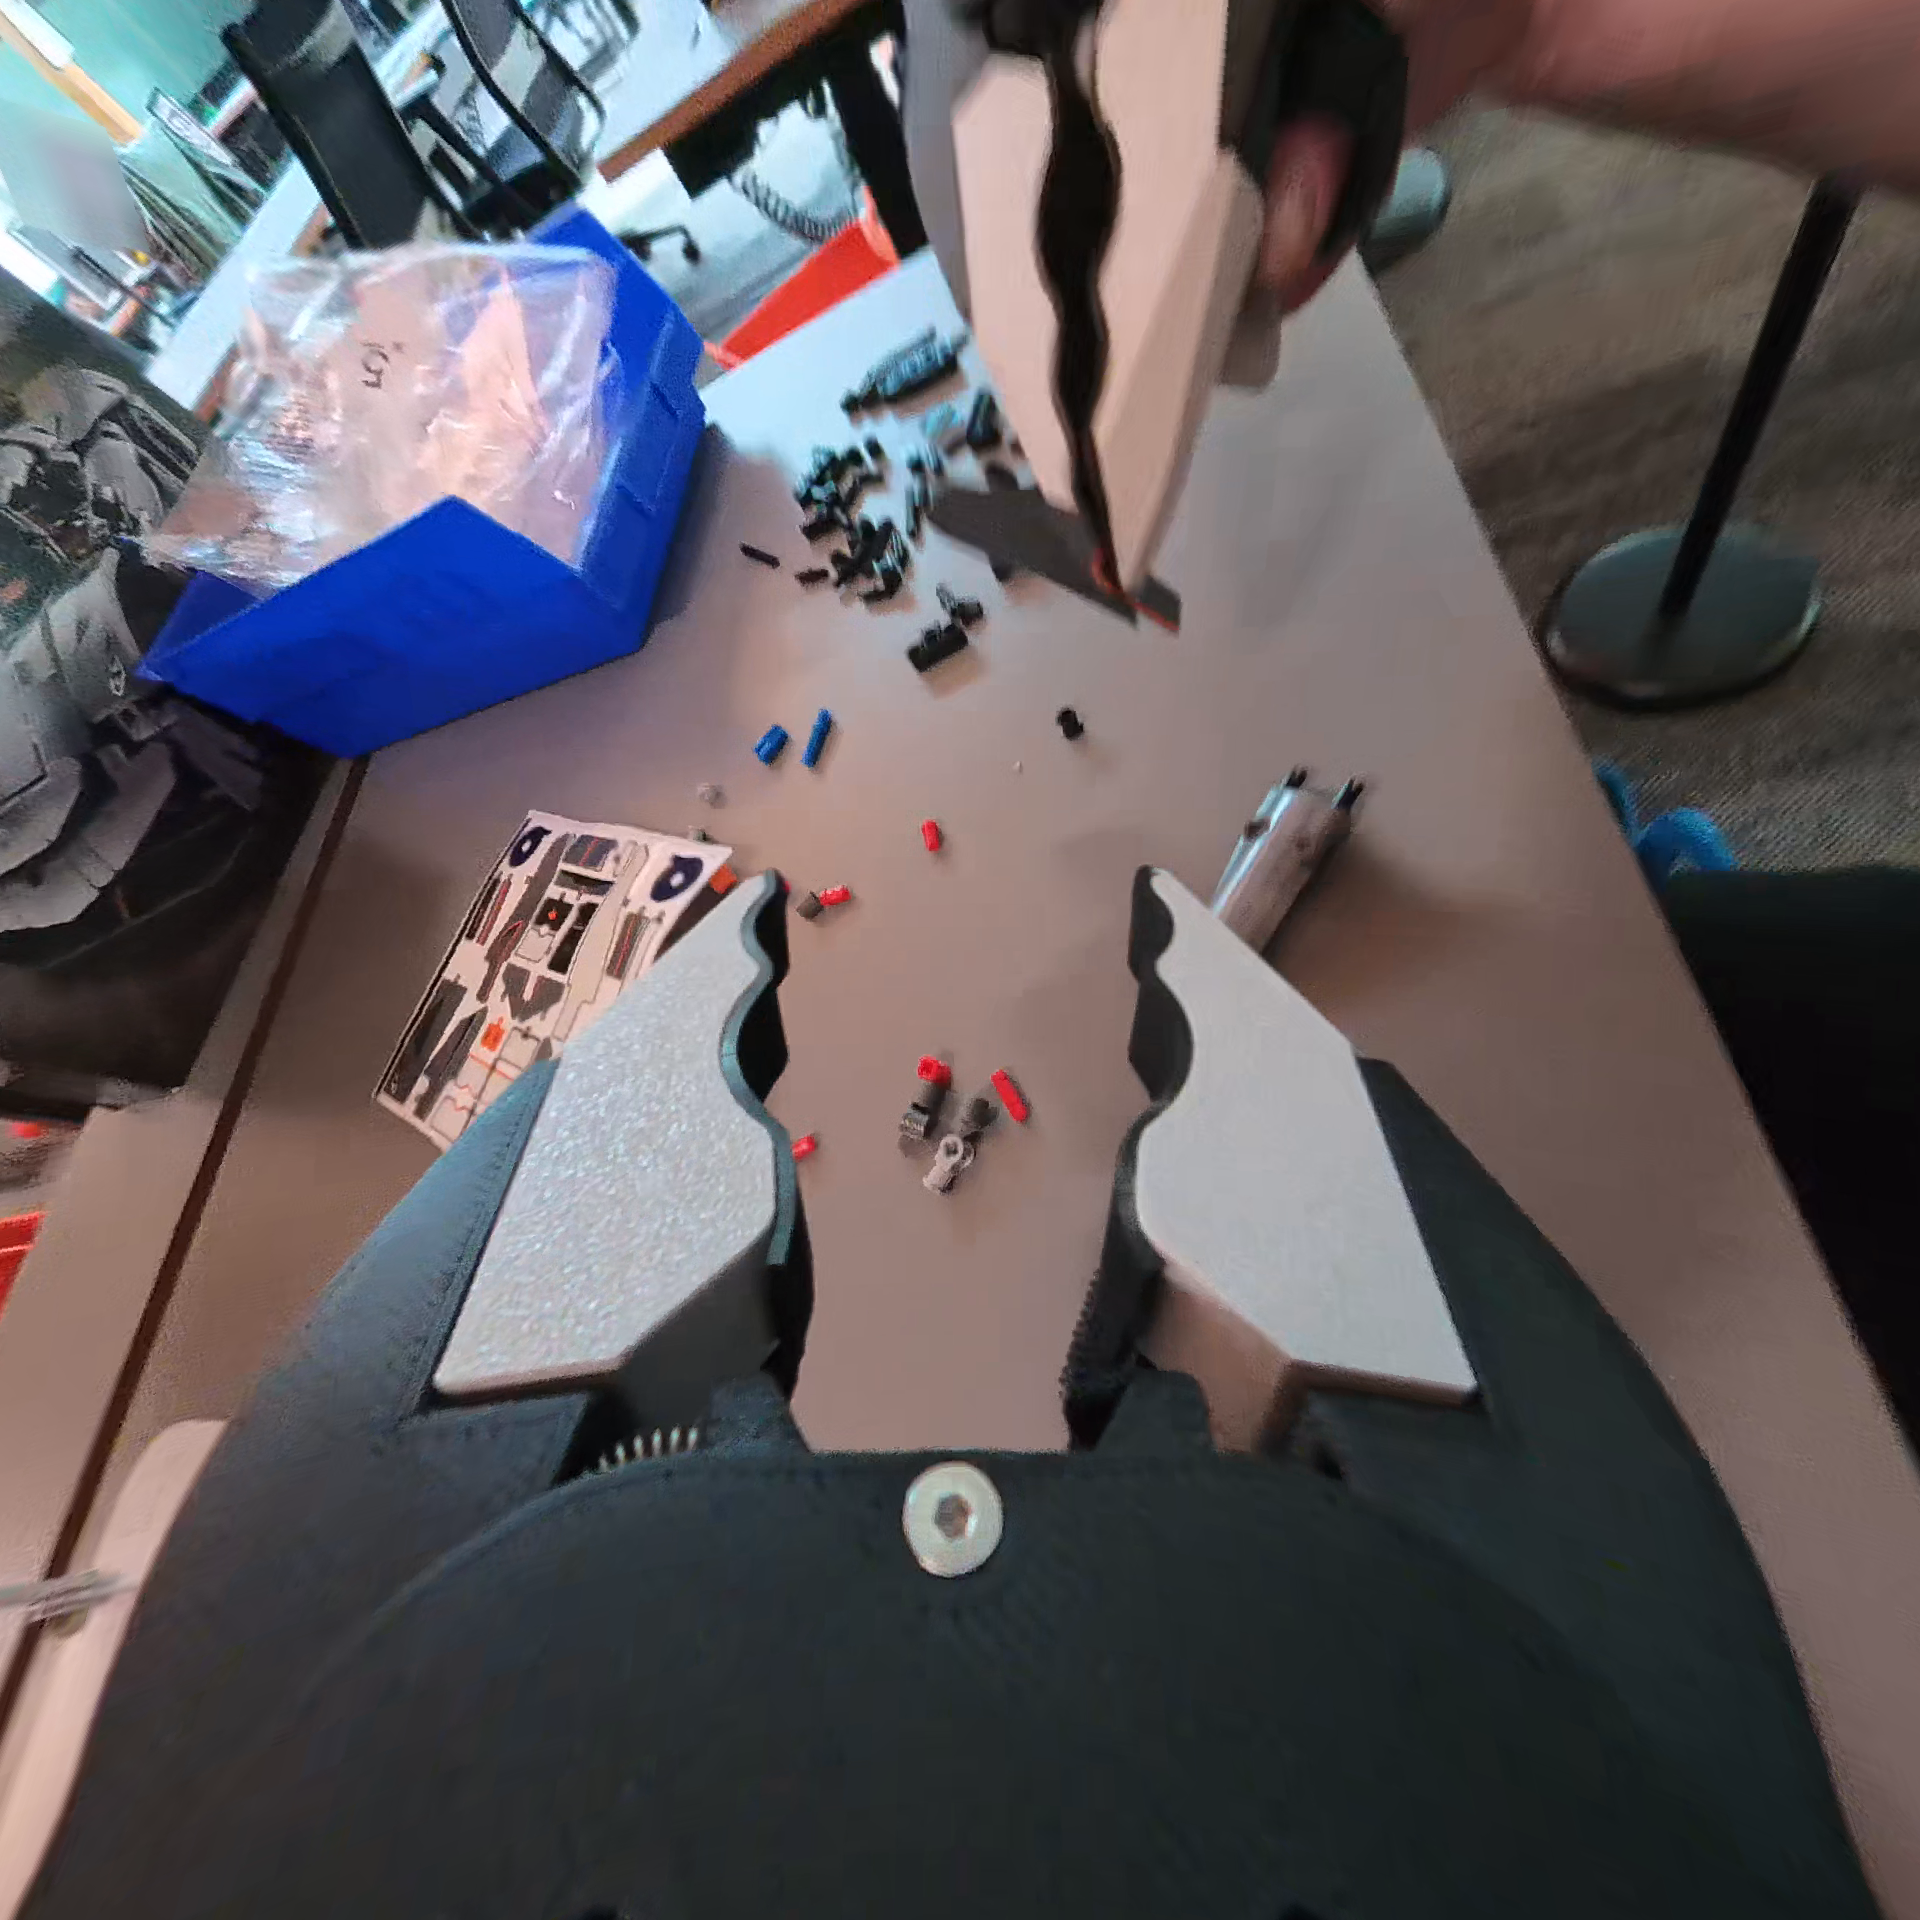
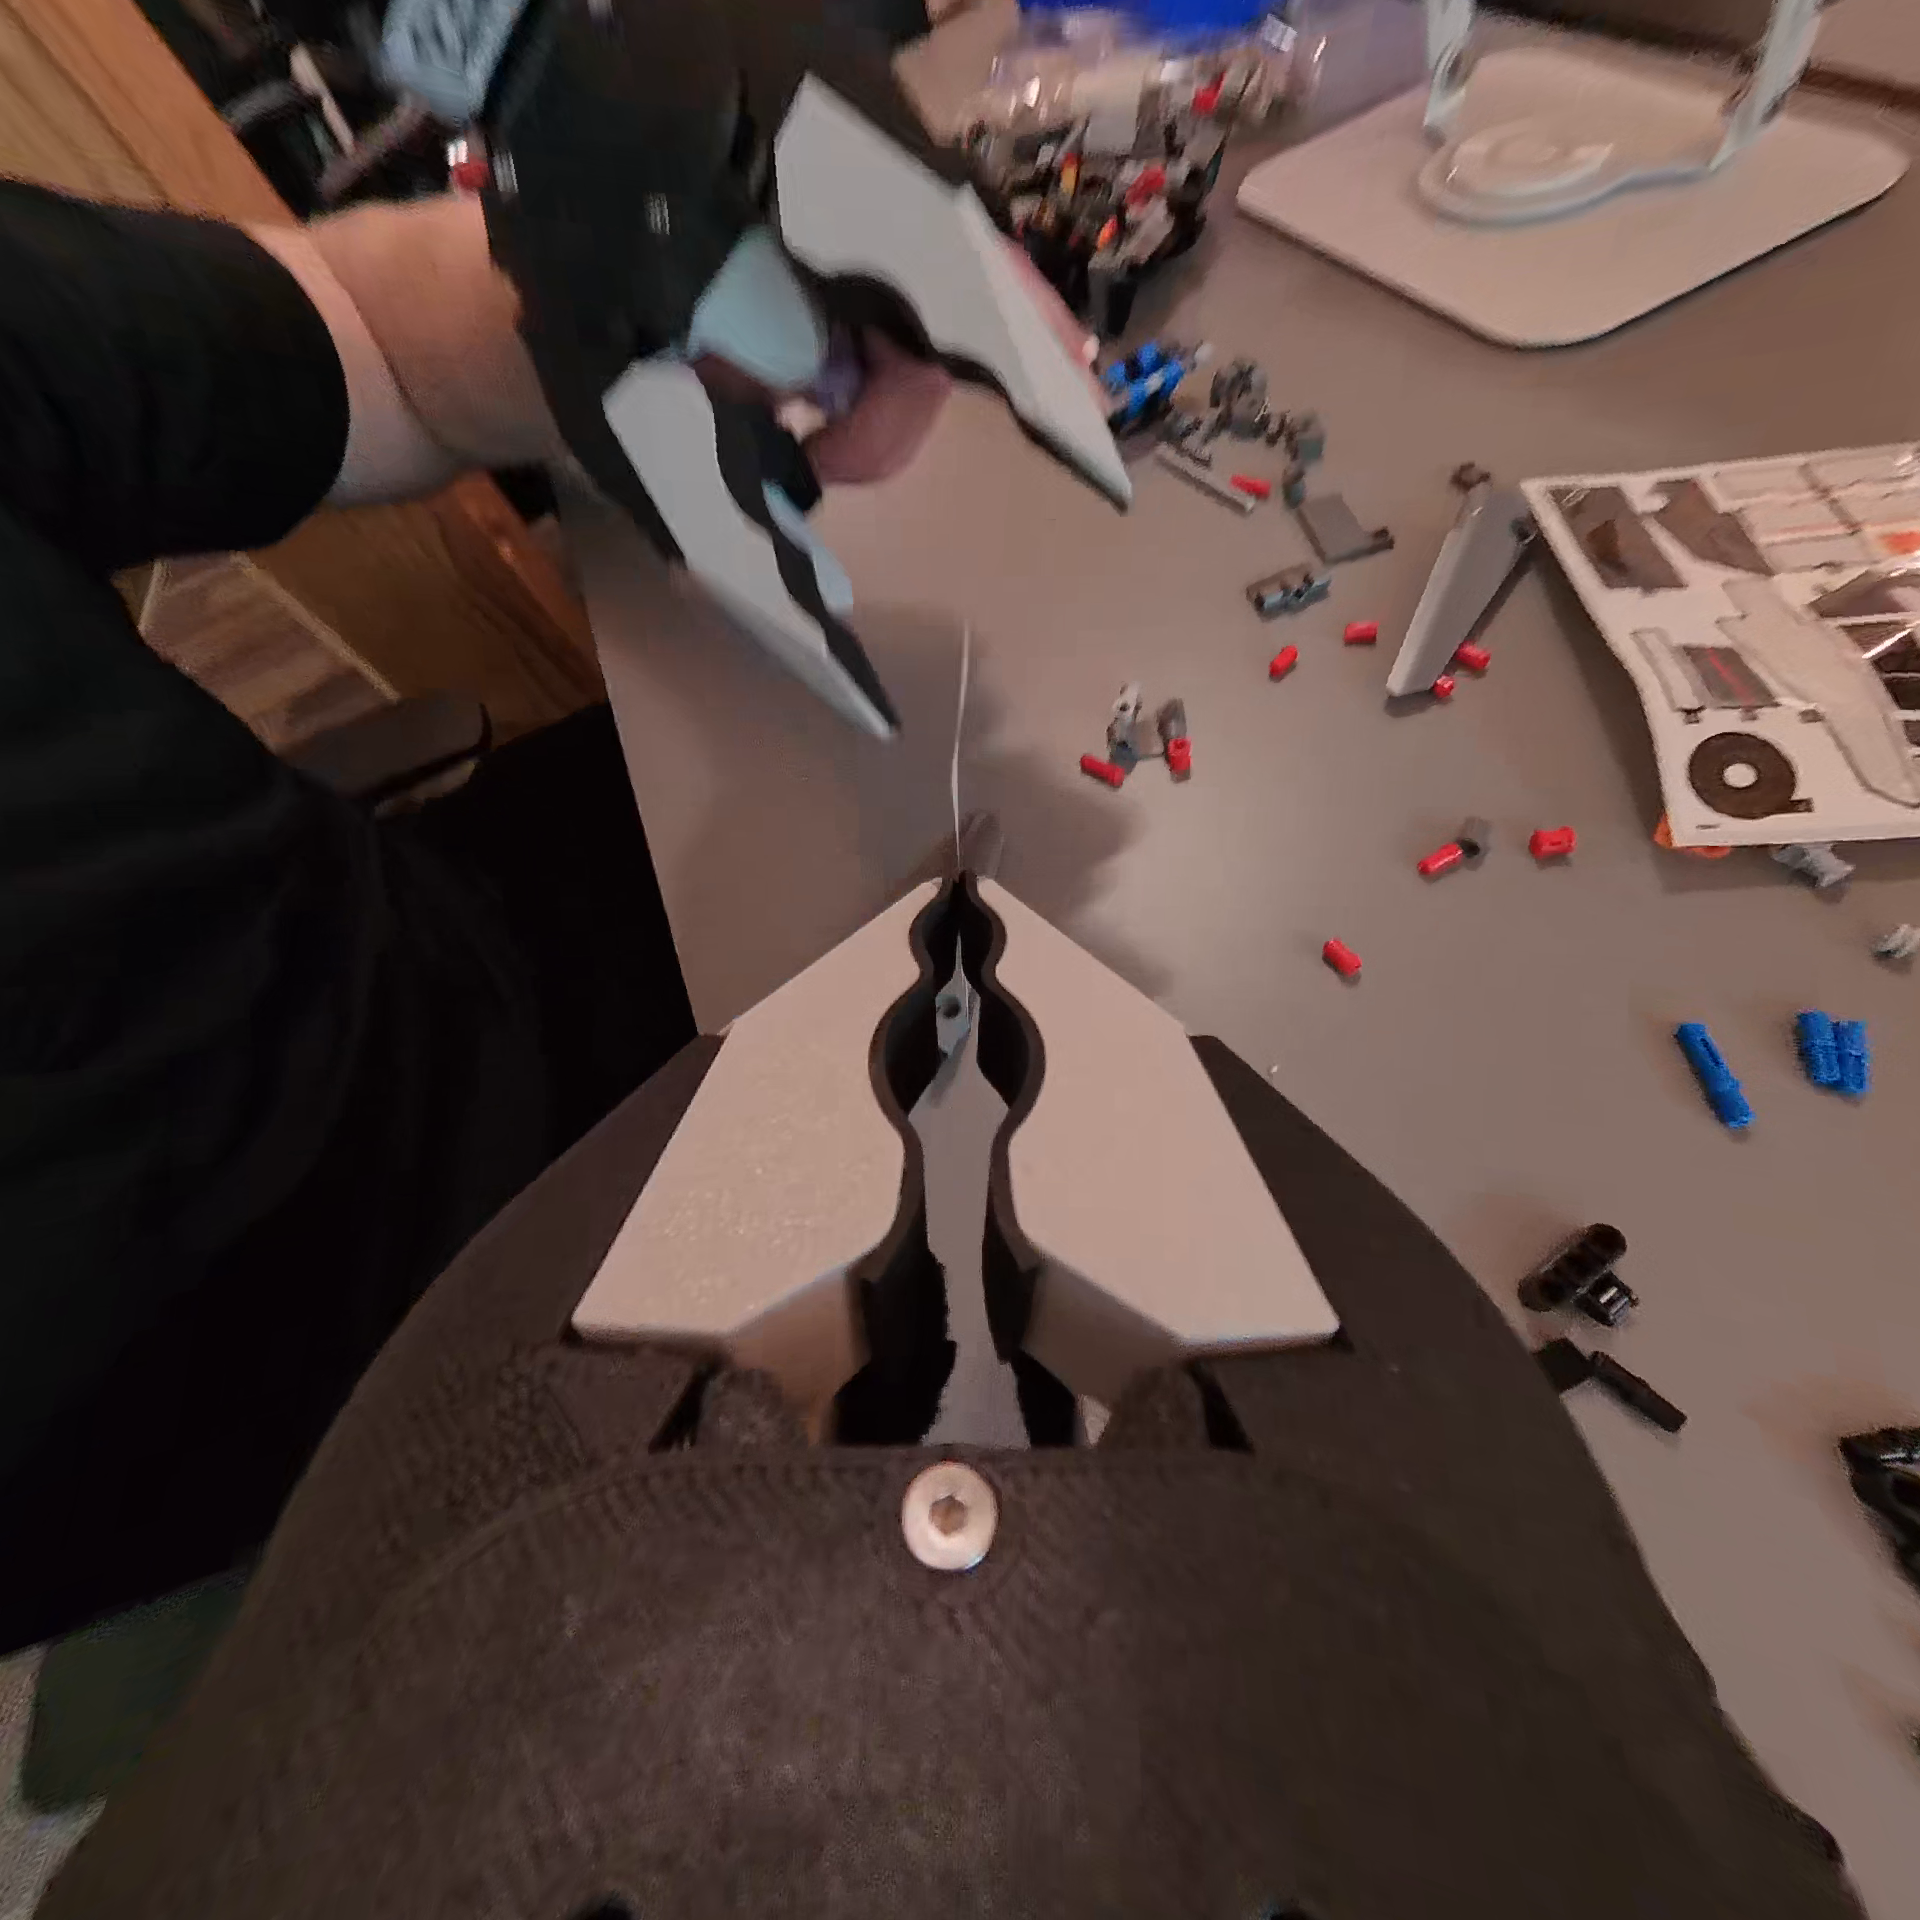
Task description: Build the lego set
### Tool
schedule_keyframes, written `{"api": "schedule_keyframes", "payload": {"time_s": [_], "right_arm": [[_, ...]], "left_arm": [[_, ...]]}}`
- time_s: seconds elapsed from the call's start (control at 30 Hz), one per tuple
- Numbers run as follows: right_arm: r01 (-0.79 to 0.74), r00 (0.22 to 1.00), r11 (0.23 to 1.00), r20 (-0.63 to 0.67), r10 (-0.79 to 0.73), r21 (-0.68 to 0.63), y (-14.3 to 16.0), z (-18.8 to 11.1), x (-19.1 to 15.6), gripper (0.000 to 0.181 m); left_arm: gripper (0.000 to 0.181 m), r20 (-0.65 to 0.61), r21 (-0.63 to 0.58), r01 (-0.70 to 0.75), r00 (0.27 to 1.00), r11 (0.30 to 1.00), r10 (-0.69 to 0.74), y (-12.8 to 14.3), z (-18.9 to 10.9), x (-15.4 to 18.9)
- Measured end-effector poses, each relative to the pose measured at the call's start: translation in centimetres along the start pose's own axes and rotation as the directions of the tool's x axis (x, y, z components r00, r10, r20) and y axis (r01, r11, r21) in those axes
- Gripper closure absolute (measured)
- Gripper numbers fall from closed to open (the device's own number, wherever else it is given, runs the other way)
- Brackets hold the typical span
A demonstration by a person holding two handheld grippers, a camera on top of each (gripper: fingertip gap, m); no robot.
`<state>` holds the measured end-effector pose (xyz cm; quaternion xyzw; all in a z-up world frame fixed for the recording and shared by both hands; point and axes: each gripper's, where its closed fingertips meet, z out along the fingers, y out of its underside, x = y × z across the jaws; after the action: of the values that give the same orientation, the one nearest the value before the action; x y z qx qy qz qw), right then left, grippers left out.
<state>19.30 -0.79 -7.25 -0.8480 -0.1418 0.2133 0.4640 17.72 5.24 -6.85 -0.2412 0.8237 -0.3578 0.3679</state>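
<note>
My left gripper is open and empty above the table, with a small cluster of grey and red lego pieces lying between its fingers. It also shows in the right wrist view, open and blurred. My right gripper is shut on a thin grey flat lego panel, seen edge-on and sticking out past the tips. In the left wrist view the right gripper points down at the table beside a black pile of pieces, with the dark panel at its tips.
A sticker sheet, a long grey lego part, red pins and blue pins lie on the table. A blue bin with a plastic bag stands at the left. A stanchion base stands on the floor. My right fingertips sit around 7 cm from my left ones.
</note>
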Motion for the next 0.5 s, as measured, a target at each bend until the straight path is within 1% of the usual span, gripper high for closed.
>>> {"api": "schedule_keyframes", "payload": {"time_s": [0.07, 0.17, 0.2, 0.3, 0.37, 0.5], "right_arm": [[0.016, 1.0, 0.996, 0.005, -0.016, -0.083, 0.5, 0.4, 0.3, 0.181], [0.039, 0.999, 0.985, 0.005, -0.038, -0.168, 0.6, 0.8, 0.7, 0.181], [0.046, 0.999, 0.981, 0.008, -0.045, -0.186, 0.6, 0.9, 0.6, 0.181], [0.063, 0.998, 0.971, 0.012, -0.062, -0.23, 0.5, 1.3, 0.4, 0.181], [0.071, 0.997, 0.967, 0.016, -0.069, -0.246, 0.4, 1.6, 0.2, 0.181], [0.069, 0.998, 0.963, 0.021, -0.065, -0.261, 0.3, 2.0, 0.2, 0.181]], "left_arm": [[0.133, -0.022, 0.068, 0.046, 0.999, 0.997, -0.045, -1.7, -0.6, -0.4], [0.15, -0.082, 0.105, 0.077, 0.994, 0.992, -0.068, -3.3, -0.7, -0.2], [0.153, -0.096, 0.1, 0.092, 0.992, 0.991, -0.082, -3.4, -0.5, -0.2], [0.15, -0.141, 0.08, 0.113, 0.985, 0.99, -0.1, -3.4, 0.4, 0.0], [0.151, -0.173, 0.075, 0.131, 0.978, 0.989, -0.117, -3.2, 0.8, 0.1], [0.17, -0.234, 0.085, 0.183, 0.959, 0.979, -0.159, -3.0, 1.1, 0.3]]}}
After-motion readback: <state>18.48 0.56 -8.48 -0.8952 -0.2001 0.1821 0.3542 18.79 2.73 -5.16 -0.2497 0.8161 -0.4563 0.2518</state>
